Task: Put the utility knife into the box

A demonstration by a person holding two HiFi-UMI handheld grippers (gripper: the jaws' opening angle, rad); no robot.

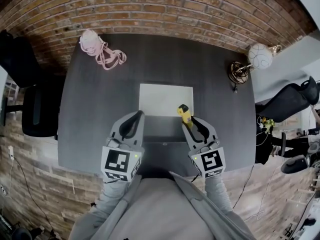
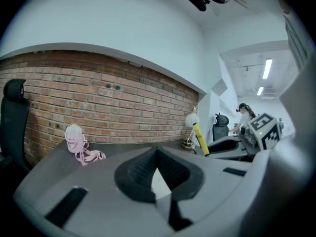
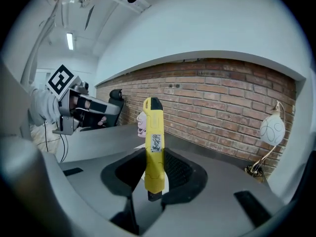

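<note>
Knife (image 1: 184, 113) is pinched upright in the right gripper (image 1: 190, 124), by the near edge of the box (image 1: 150, 91). The left gripper (image 1: 134, 121) is pressed together, empty. Carrying seems under way; next, the knife must be moved over the box and released.

Soft, even indoor light over table (image 1: 100, 109); no hard shadows on it. White box (image 1: 166, 99) at table's middle near blown out (little surface detail). Heavy fisheye: brick wall (image 1: 165, 9) behind table bows, corners go black. Gripper views: ceiling strip lights (image 2: 266, 68) beyond table's right end glare white; utility knife (image 3: 153, 147) above table crisp, nearest foreground soft, far room hazy, black ring round both views.
</note>
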